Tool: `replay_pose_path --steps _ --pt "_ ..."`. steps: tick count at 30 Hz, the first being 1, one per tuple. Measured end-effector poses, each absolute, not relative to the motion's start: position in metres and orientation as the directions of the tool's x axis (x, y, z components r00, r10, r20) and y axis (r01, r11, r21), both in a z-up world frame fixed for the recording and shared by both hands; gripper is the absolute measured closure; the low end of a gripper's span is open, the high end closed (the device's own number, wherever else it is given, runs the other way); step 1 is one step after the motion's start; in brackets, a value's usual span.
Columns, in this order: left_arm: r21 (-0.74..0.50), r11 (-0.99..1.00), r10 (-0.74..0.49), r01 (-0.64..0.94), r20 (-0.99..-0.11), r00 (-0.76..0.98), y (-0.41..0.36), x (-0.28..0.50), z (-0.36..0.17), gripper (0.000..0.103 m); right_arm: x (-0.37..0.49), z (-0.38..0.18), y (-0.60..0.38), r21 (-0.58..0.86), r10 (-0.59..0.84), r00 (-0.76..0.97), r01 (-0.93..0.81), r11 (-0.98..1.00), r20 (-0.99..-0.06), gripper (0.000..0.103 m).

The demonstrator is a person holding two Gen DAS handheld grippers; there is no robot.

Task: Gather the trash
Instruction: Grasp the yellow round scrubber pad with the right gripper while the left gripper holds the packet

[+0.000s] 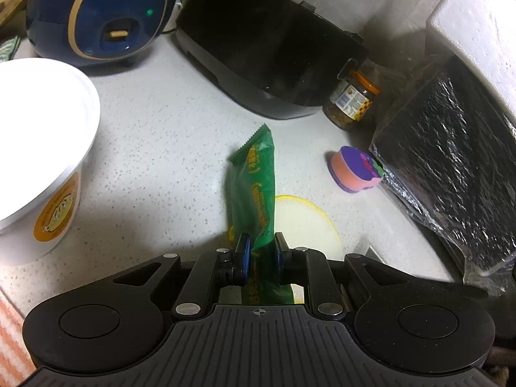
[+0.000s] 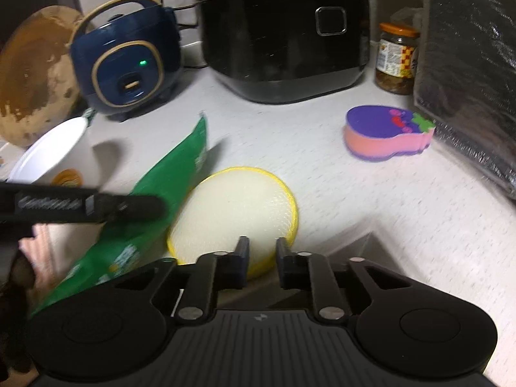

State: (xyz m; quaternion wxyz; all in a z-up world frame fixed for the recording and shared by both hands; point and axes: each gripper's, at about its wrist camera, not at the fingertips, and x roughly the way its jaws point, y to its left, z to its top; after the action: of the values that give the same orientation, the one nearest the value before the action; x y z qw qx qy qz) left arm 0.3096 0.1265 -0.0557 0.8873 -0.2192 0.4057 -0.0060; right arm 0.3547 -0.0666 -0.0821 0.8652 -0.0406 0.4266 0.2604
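A long green snack wrapper [image 1: 254,177] sticks up and away from my left gripper [image 1: 261,248], which is shut on its lower end. Behind it, a round pale scouring pad with a yellow rim [image 1: 306,222] lies flat on the speckled counter [image 1: 167,148]. In the right wrist view the same wrapper [image 2: 174,174] slants across the left side, held by the blurred black left finger [image 2: 129,208]. My right gripper [image 2: 262,258] hangs over the near edge of the yellow-rimmed pad [image 2: 235,206]. Its jaws stand a narrow gap apart with nothing pinched between them.
A white tub [image 1: 42,148] stands at the left, with a blue rice cooker [image 1: 96,16] and a black cooker [image 1: 271,54] at the back. A jar [image 1: 351,100], a purple-pink sponge [image 1: 354,171] and a foil-wrapped block [image 1: 451,161] are at the right. A wooden board [image 2: 35,74] leans far left.
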Motion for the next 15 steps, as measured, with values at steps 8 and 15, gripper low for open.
replay_pose_path --steps 8,15 --pt "-0.391 0.911 -0.213 -0.134 -0.722 0.659 0.119 0.313 -0.058 0.084 0.329 -0.074 -0.066 0.19 0.464 0.46 -0.525 0.83 -0.757 0.094" --pt "-0.371 0.924 -0.228 -0.094 -0.73 0.644 0.11 0.309 -0.06 0.084 0.333 -0.067 -0.083 0.174 0.417 0.528 -0.45 0.876 -0.739 0.078"
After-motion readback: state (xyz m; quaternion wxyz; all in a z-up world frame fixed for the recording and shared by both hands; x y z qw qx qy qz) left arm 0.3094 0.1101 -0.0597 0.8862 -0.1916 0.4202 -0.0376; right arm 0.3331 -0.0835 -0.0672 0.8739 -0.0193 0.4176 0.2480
